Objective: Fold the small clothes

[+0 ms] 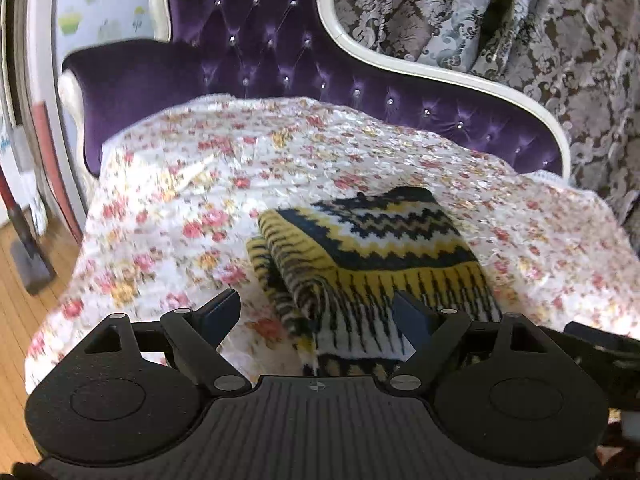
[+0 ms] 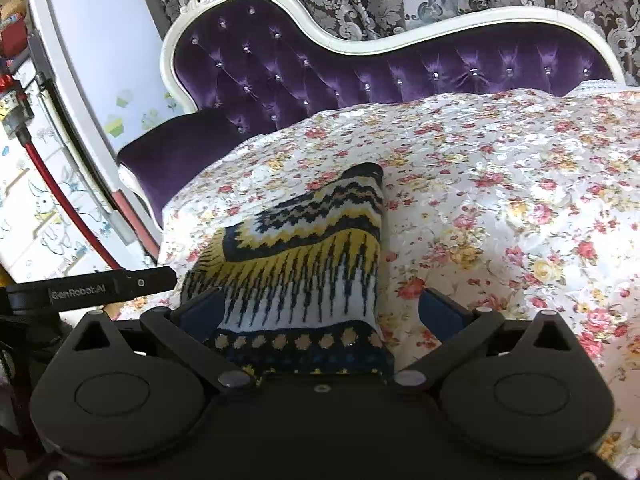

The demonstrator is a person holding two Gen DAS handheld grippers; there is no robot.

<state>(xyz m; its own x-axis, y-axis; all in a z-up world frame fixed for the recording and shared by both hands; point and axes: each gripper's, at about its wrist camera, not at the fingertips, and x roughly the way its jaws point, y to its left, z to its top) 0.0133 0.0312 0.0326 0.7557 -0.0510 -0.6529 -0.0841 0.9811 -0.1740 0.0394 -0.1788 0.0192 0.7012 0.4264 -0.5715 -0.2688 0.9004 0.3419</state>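
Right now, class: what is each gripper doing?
Left gripper: open, holding nothing, above the folded knit garment.
Right gripper: open, holding nothing, straddling the garment's edge.

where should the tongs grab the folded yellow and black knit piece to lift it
Take the knit piece by its thick rolled fold on its left, coming in low from the near side. The layers bunch there, so one pinch would probably catch them all, unlike the flat top.

White lettering reading "GenRobot.AI" is showing along the black bar [image 2: 92,289] of the left gripper, jutting in at the left edge of the right wrist view. Nothing else is reading clearly: the left wrist view is carrying no legible text.
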